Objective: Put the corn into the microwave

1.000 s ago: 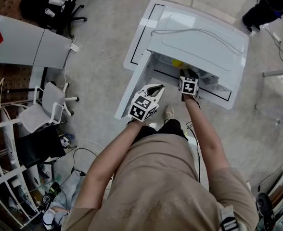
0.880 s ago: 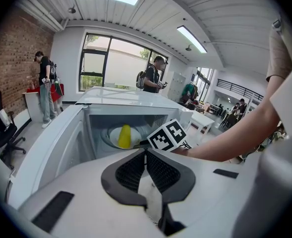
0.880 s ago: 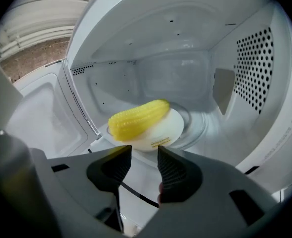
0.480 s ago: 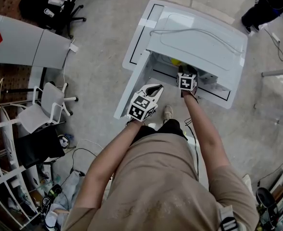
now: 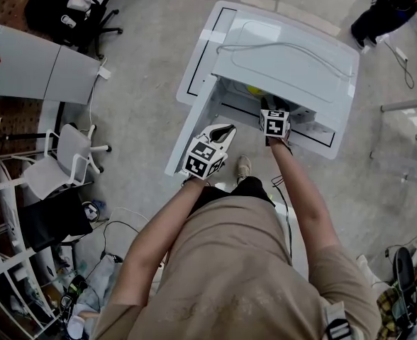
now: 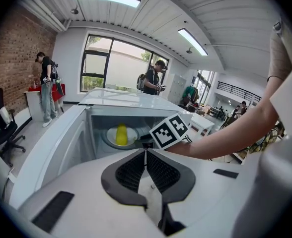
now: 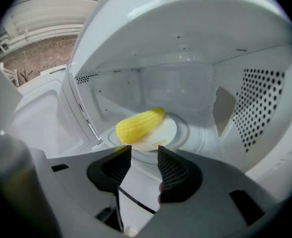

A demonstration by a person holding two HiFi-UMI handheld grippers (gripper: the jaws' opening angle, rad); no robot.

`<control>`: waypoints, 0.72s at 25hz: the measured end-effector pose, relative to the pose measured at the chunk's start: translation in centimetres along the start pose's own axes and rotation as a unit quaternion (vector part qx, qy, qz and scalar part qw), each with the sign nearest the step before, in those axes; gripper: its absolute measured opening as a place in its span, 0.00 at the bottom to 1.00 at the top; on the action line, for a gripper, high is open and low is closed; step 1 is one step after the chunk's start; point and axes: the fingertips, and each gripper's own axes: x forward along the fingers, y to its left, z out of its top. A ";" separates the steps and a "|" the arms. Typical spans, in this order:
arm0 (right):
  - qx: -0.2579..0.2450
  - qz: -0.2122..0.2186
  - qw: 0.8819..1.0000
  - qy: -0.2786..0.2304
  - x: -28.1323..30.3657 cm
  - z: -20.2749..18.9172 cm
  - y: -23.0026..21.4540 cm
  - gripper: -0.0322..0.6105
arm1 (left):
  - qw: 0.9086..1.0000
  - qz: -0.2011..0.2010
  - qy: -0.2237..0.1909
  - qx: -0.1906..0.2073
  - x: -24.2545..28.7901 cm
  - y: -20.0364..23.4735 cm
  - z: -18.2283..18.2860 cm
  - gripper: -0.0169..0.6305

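Note:
A yellow corn cob (image 7: 138, 123) lies on a white plate (image 7: 167, 131) on the turntable inside the white microwave (image 5: 286, 52), whose door (image 5: 194, 129) stands open to the left. The corn (image 5: 254, 90) shows as a yellow spot in the cavity in the head view, and the corn (image 6: 121, 134) is on its plate in the left gripper view. My right gripper (image 7: 144, 155) is open at the cavity mouth, just short of the corn, holding nothing. My left gripper (image 6: 146, 157) is shut and empty, outside near the door, below the right gripper's marker cube (image 6: 175, 131).
The microwave stands on a concrete floor (image 5: 145, 83). A white table (image 5: 38, 62) and office chairs (image 5: 74, 154) are to the left, shelving (image 5: 10, 261) at lower left. A cable (image 5: 286, 44) lies across the microwave top. People (image 6: 46, 83) stand in the background by the windows.
The right gripper has drawn back slightly from the microwave cavity toward me. The left gripper has stayed near the door.

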 end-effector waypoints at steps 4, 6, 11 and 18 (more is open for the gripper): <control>0.051 0.047 0.998 -0.012 -5.3 0.9 1.4 0.32 | 1.000 -0.003 -0.023 -0.012 -0.7 0.0 1.2 0.03; 0.074 0.080 0.994 -0.023 -9.0 2.2 2.7 0.32 | 0.999 -0.007 -0.039 -0.015 -1.4 -0.3 2.1 0.03; 0.070 0.126 0.986 -0.081 -17.8 7.1 4.4 0.32 | 0.996 -0.012 -0.090 -0.016 -3.7 -0.5 5.5 0.03; -0.011 0.079 0.982 -0.170 -26.2 13.8 2.0 0.32 | 0.983 -0.009 -0.181 0.030 -8.0 -1.6 12.1 0.03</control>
